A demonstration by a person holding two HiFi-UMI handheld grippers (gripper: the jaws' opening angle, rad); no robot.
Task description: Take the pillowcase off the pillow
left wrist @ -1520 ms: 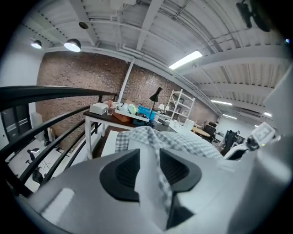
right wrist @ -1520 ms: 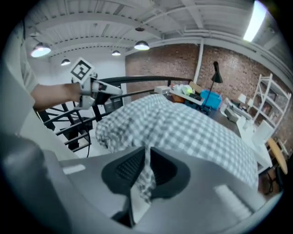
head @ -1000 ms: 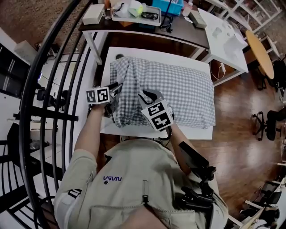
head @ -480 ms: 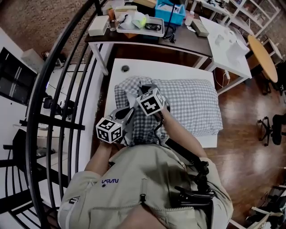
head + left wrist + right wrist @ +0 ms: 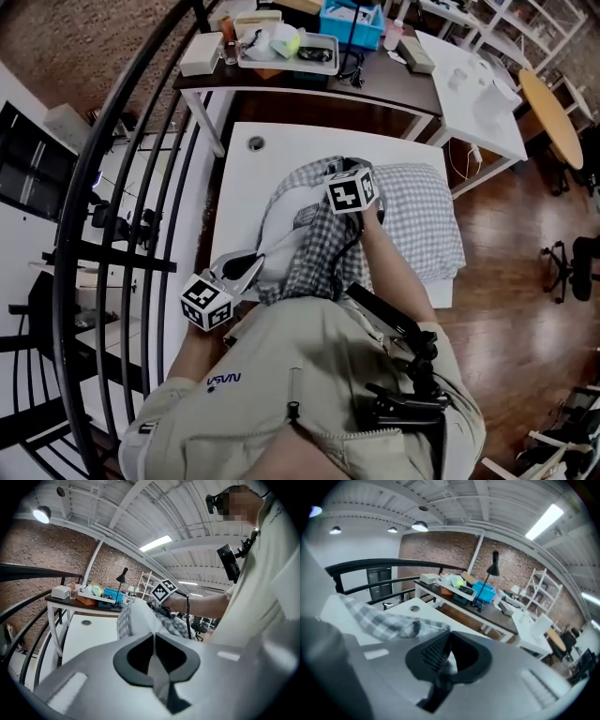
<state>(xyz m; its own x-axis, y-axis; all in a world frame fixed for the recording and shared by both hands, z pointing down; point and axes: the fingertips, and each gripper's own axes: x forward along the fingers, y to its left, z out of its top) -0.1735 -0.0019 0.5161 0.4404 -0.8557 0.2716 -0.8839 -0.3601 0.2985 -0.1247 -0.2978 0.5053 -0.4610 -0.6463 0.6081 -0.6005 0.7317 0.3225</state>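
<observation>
Mid-strip: your left claw [image 5: 153, 654] is shut on the bared white pillow [image 5: 279, 208], while your right claw [image 5: 448, 658], just clamped onto the checked pillowcase [image 5: 412, 216], should next drag it farther off

Loft-style lab or workshop office, arranged around a white table [image 5: 291, 150] on a wooden floor [image 5: 511, 309]. Just behind the white table, a dark desk [image 5: 394, 84] cluttered with a tray [image 5: 286, 47], a blue bin [image 5: 352, 14] and a black lamp [image 5: 495, 556]; to its right, more white desks [image 5: 478, 84], a round wooden one [image 5: 548, 112] and wheeled chairs [image 5: 574, 262]; to its left, a black railing [image 5: 393, 563]. Beyond it, bare brick wall [image 5: 440, 545], white shelf racks [image 5: 543, 590], and open ceiling beams with strip lights [image 5: 157, 542].
</observation>
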